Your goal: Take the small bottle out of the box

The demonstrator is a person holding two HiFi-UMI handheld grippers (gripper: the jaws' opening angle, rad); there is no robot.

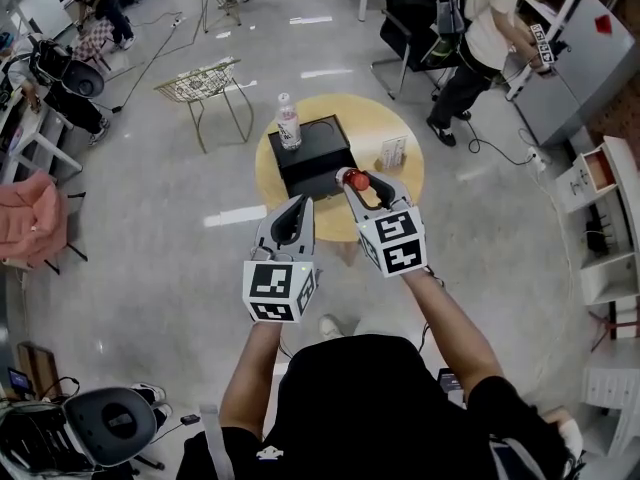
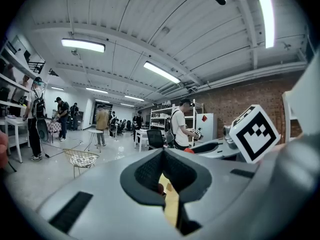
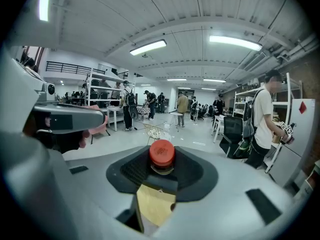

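Note:
A small bottle with a red cap (image 1: pixel 357 179) is clamped between the jaws of my right gripper (image 1: pixel 359 185), lifted just above the near right corner of the black box (image 1: pixel 312 153). In the right gripper view the red cap (image 3: pixel 162 153) stands up between the dark pads, over the yellow table. The box sits on a round yellow table (image 1: pixel 405 188). My left gripper (image 1: pixel 301 202) hovers at the table's near edge, left of the right one, its jaws shut with nothing between them. What lies inside the box cannot be made out.
A taller clear water bottle (image 1: pixel 288 123) stands at the box's far left corner, and a small card stand (image 1: pixel 392 151) sits right of the box. A wire chair (image 1: pixel 205 83) is behind on the left. A person (image 1: pixel 485 28) stands at the back right, near white shelves (image 1: pixel 600 218).

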